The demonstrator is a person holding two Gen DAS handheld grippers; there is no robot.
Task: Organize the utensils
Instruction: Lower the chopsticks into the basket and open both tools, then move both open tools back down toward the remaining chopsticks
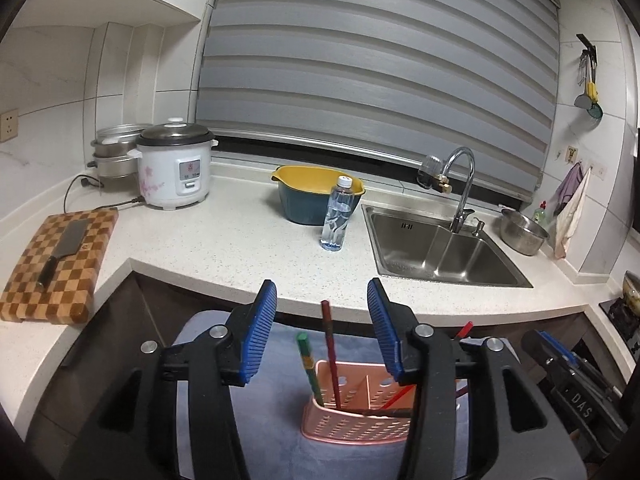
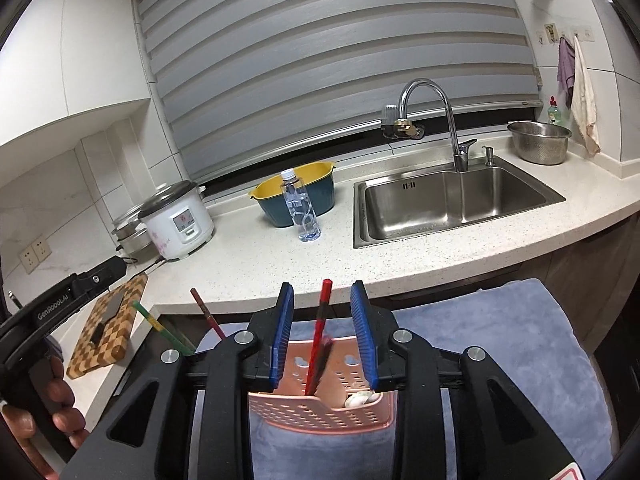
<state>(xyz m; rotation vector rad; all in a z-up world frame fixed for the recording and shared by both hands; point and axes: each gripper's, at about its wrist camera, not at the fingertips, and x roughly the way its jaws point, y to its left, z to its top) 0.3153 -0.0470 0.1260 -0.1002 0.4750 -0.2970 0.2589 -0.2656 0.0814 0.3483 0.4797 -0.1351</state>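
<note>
A pink perforated utensil holder [image 1: 352,420] [image 2: 320,412] stands on a blue towel [image 1: 276,420] [image 2: 500,340] below the counter edge. It holds several chopsticks: a dark red one [image 1: 330,344], a green one [image 1: 307,364] and a bright red one [image 2: 319,328]. A white spoon [image 2: 357,400] lies in its right compartment. My left gripper [image 1: 322,300] is open and empty above the holder. My right gripper [image 2: 322,300] is open, with the bright red chopstick standing between its fingers, untouched. The other gripper shows at the left edge of the right wrist view [image 2: 60,304].
A white speckled counter [image 1: 240,248] carries a checkered cutting board with a cleaver [image 1: 60,264], a rice cooker [image 1: 174,164], a yellow and teal basin [image 1: 316,194], a water bottle [image 1: 336,214] and a steel double sink [image 1: 440,248] with a faucet [image 1: 460,184]. A steel colander [image 2: 540,140] stands at the right.
</note>
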